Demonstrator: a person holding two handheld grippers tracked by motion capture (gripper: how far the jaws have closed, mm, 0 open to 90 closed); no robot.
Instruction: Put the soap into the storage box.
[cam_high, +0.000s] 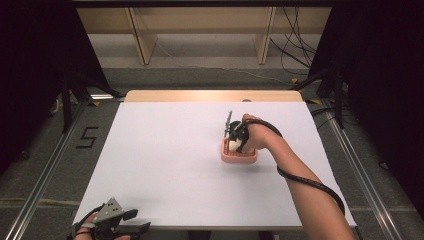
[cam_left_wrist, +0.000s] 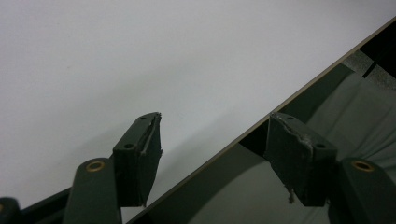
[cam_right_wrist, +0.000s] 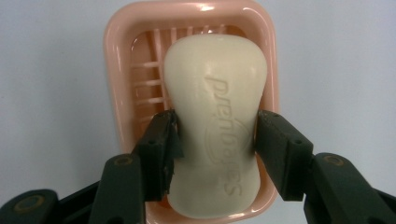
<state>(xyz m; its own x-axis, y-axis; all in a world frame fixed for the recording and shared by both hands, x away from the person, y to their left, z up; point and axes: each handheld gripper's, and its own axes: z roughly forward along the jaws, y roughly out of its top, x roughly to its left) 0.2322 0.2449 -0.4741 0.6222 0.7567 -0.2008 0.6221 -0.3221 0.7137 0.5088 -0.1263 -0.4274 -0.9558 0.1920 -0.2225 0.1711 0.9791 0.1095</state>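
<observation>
Your right gripper (cam_right_wrist: 215, 140) stood directly above the pink plastic soap dish with a slatted floor (cam_right_wrist: 116, 70), pointing down into it. Between its two black jaws lay the cream-coloured waisted bar of soap with embossed lettering (cam_right_wrist: 217, 116), resting in the dish with its long axis running away from the tool. The pads sat at the narrow waist of the bar, each just at its flank; whether they pressed on it or had eased off could not be told. In the high view that gripper (cam_high: 234, 134) was over the dish (cam_high: 239, 156) on the white table (cam_high: 165, 165). Your left gripper (cam_left_wrist: 212, 154) was released, jaws spread wide with nothing between them, one jaw over the white surface and the other past the table's edge. In the high view it (cam_high: 112, 220) was at the near left corner, well apart from the dish.
</observation>
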